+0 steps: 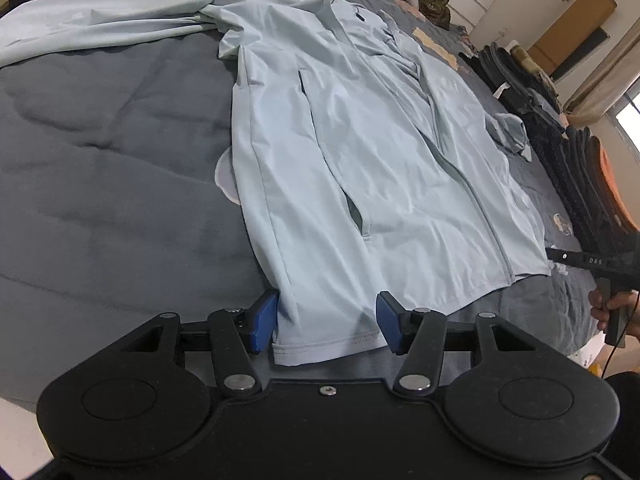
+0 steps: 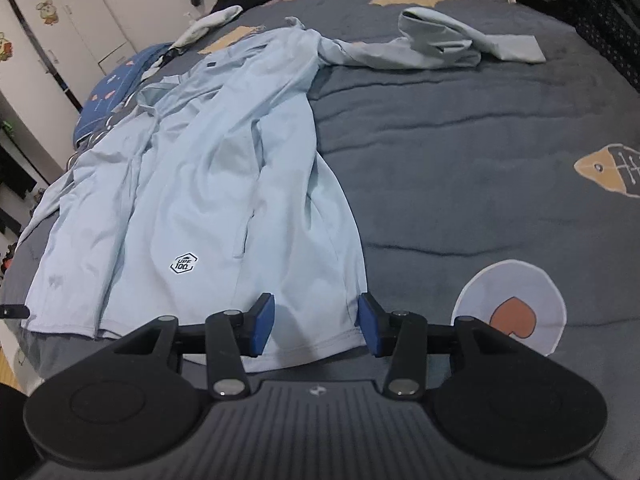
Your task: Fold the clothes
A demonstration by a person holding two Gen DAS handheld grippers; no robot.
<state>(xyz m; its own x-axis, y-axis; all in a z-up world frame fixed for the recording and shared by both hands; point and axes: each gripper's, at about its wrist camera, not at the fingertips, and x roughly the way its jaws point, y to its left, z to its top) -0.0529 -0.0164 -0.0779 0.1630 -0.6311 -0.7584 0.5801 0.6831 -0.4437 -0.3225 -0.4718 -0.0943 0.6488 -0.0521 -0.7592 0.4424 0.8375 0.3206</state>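
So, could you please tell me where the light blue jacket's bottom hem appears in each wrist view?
Left wrist view: the hem lies at bottom centre, between the open left gripper fingers.
Right wrist view: the hem lies at bottom centre, between the open right gripper fingers.
Shared landmark: the grey patterned bedspread under the jacket.

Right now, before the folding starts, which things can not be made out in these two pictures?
- Left wrist view: the hem of the jacket below the left gripper is hidden by the gripper body.
- Right wrist view: the right gripper body hides the hem under it.
- Left wrist view: the dark pile by the wall is too blurred to identify.
- Left wrist view: the sleeve end is cut by the edge.
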